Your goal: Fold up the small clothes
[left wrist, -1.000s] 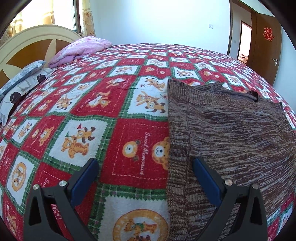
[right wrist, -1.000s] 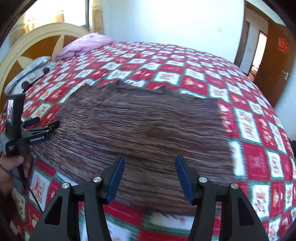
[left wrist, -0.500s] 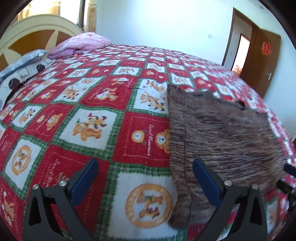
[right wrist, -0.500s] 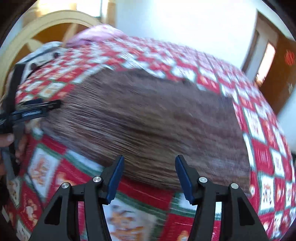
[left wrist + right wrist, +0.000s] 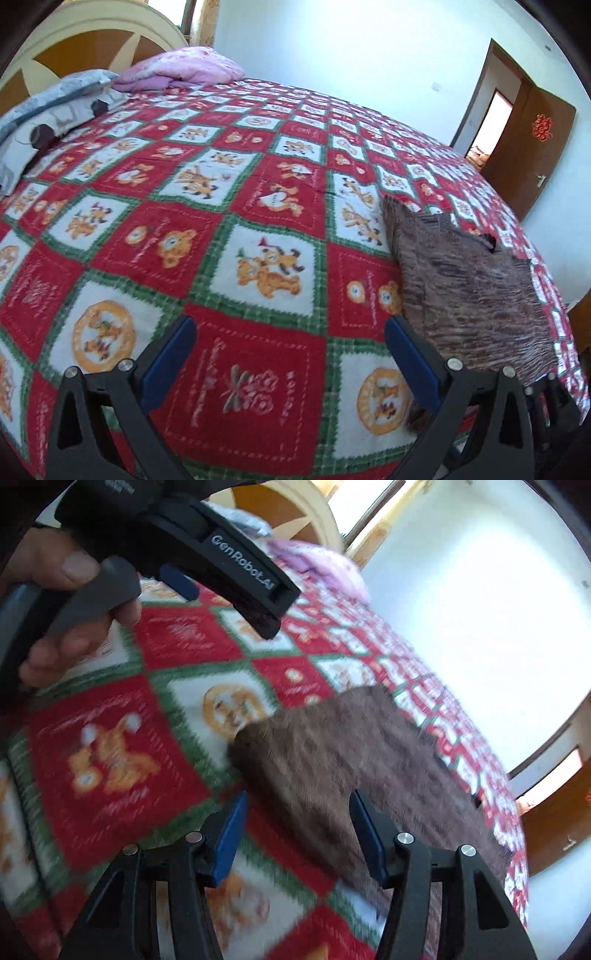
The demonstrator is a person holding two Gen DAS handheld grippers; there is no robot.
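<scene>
I have pulled both tongs back: my left gripper (image 5: 290,354) and right gripper (image 5: 297,834) gape empty. The brown knit garment (image 5: 469,291) lies flat on the bedspread (image 5: 207,229), ready to fold.

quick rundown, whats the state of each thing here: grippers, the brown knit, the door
left gripper: jaws open, empty, above the bedspread beside the garment
right gripper: jaws open, empty, near the garment's near corner
brown knit garment: lying flat on the bedspread, held by neither gripper
door: open
pink pillow: lying by the headboard
</scene>
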